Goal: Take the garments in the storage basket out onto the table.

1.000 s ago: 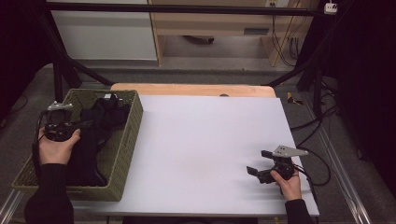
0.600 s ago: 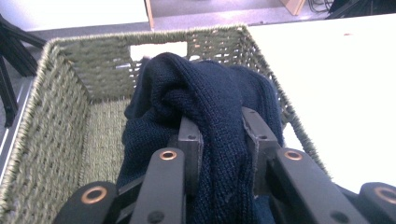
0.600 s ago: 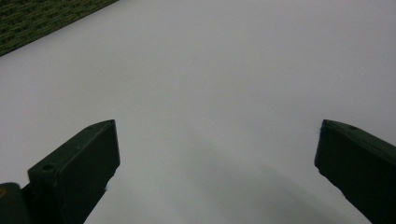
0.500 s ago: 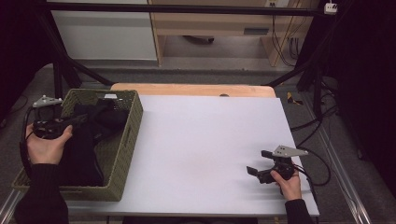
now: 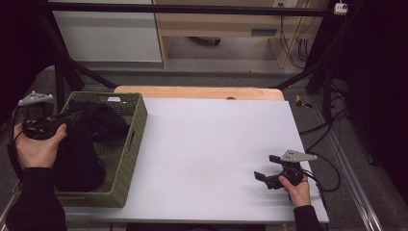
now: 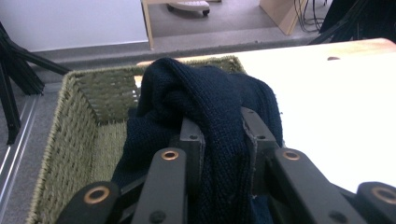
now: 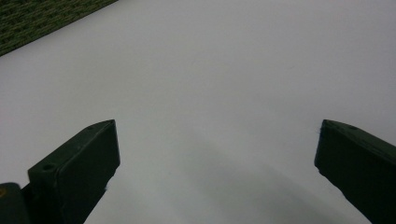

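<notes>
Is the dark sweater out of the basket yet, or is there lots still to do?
Not yet. The left gripper has pinched a fold of the dark sweater, but most of it hangs inside the green basket. The right gripper rests open on the white table. Left to do: lift the sweater clear.

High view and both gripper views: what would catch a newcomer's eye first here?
The dark knitted garment stands out: the left gripper is clamped on a fold of it, holding it above the green woven basket at the table's left edge. Next comes the wide bare white tabletop. At its near right corner the right gripper rests in the person's hand, jaws wide open with nothing between them.
</notes>
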A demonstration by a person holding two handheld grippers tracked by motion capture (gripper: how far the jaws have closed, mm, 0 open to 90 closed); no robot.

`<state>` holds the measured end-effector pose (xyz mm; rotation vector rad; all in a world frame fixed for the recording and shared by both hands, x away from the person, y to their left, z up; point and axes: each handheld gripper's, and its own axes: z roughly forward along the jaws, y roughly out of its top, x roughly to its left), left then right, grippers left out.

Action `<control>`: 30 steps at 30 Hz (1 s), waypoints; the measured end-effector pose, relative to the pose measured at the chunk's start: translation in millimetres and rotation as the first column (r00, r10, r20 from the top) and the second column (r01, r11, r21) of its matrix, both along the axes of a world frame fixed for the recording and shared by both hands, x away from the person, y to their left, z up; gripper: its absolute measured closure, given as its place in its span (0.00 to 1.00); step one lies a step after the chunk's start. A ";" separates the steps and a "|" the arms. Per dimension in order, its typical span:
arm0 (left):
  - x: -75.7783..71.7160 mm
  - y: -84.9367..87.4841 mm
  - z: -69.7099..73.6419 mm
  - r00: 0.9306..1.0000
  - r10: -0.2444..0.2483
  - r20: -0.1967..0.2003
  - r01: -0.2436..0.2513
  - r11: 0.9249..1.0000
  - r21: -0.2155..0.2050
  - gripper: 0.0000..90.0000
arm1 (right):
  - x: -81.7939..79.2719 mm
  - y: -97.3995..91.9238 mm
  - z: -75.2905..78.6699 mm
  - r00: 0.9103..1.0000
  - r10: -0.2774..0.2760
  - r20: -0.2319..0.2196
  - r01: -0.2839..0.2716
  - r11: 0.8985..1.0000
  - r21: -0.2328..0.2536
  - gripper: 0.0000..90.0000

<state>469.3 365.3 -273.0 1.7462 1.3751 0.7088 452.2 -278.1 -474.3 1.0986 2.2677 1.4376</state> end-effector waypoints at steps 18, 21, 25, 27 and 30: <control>-12.7 -3.2 33.6 0.997 -0.018 0.075 0.018 1.000 -0.004 0.83 | 0.1 -0.2 0.0 1.000 -0.001 0.000 0.001 1.000 0.000 0.01; -14.0 -3.5 37.6 0.996 -0.024 0.081 0.024 1.000 -0.008 0.83 | 0.1 -0.2 0.1 1.000 -0.001 0.001 0.001 1.000 0.002 0.01; -16.0 -5.1 42.9 0.995 -0.030 0.091 0.031 1.000 -0.005 0.83 | 0.1 -0.2 0.1 1.000 0.000 0.001 0.000 1.000 0.001 0.01; -17.5 -6.1 45.6 0.994 -0.035 0.100 0.036 0.999 -0.009 0.83 | 0.1 -0.3 0.1 1.000 -0.001 0.001 0.001 1.000 0.000 0.01; -19.7 -7.9 50.0 0.993 -0.044 0.107 0.045 0.999 -0.010 0.83 | 0.1 -0.3 0.1 1.000 0.000 0.001 0.000 1.000 0.001 0.01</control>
